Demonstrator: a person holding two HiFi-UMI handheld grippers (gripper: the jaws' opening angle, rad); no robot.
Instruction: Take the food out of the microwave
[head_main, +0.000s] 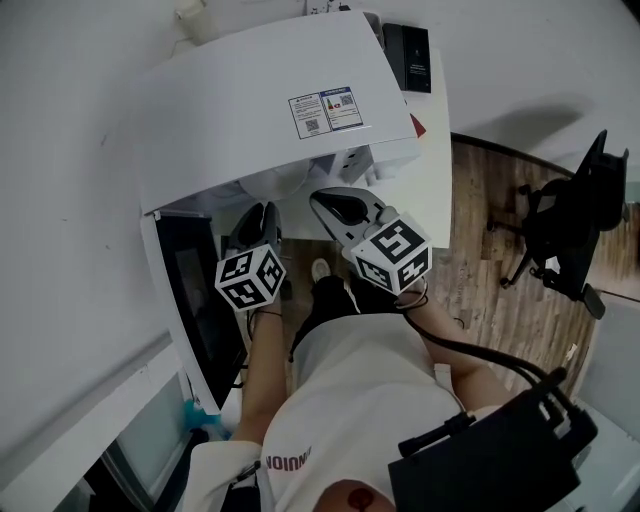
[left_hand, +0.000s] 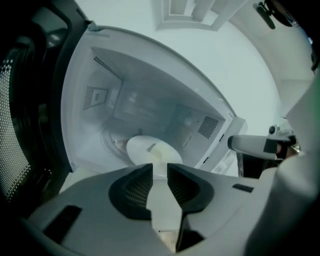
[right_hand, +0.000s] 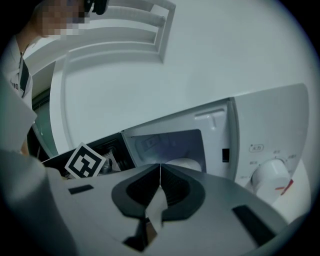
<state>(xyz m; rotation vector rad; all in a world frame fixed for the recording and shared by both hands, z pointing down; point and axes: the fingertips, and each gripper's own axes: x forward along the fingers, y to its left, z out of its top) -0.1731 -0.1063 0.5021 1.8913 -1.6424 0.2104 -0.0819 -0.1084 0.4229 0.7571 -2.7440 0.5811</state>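
Observation:
The white microwave stands with its black door swung open to the left. In the left gripper view a white plate with something pale on it sits on the cavity floor. My left gripper is just outside the opening and points in at the plate; its jaws stand apart with nothing between them. My right gripper is to the right of it, also in front of the opening, with its jaws closed together and empty. The plate's edge shows past its jaws. In the head view both grippers sit under the microwave's front edge.
The microwave's control panel with a white knob is right of the cavity. The open door walls off the left side. A black office chair stands on the wooden floor at the right. A black device lies behind the microwave.

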